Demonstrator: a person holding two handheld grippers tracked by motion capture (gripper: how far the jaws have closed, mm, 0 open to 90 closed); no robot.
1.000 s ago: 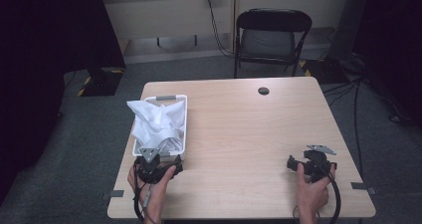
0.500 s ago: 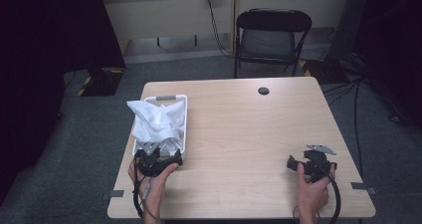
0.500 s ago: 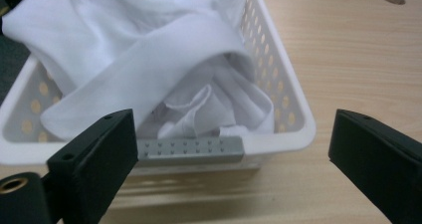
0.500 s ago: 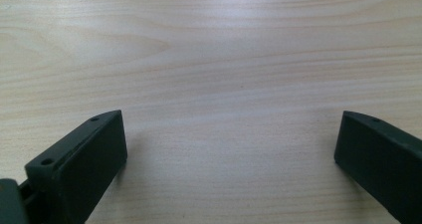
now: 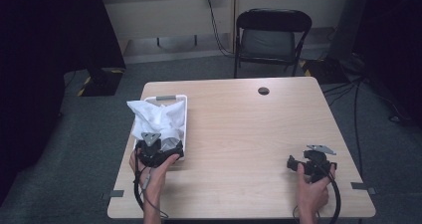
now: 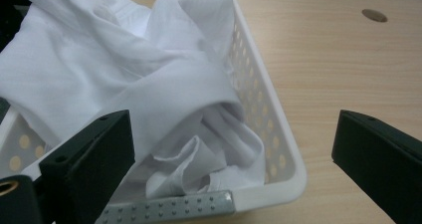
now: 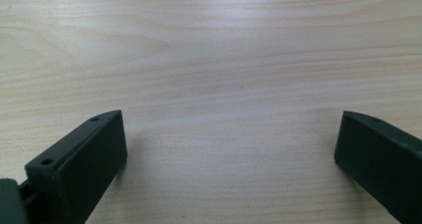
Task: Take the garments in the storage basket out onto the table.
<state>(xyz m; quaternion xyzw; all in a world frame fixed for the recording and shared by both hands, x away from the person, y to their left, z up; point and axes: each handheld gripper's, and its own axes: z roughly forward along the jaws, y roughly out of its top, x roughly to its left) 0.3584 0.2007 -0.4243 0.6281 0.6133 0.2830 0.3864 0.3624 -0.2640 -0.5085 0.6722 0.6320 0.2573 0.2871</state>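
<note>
From the high view, my left claw (image 5: 158, 145) sits at the near end of the white basket (image 5: 183, 115), right over its near rim. The basket is a long box. Its long side runs away from me, from the near edge of the counter (image 5: 249, 134) toward the far edge. It stands on the left part of the counter. A crumpled white cloth (image 5: 154, 117) is piled in it and pokes up over the top. My right claw (image 5: 293, 163) rests low over the bare wood at the near right, well apart from the basket.

In the left gripper view, my left claw (image 6: 234, 149) is wide open and holds nothing. One jaw is over the cloth (image 6: 129, 79) inside the basket (image 6: 271, 149), and the other is over the wood outside it. A grey metal strip (image 6: 169, 209) runs along the near rim.

In the right gripper view, my right claw (image 7: 231, 152) is wide open too, with nothing in it, just above the counter (image 7: 214, 59).
</note>
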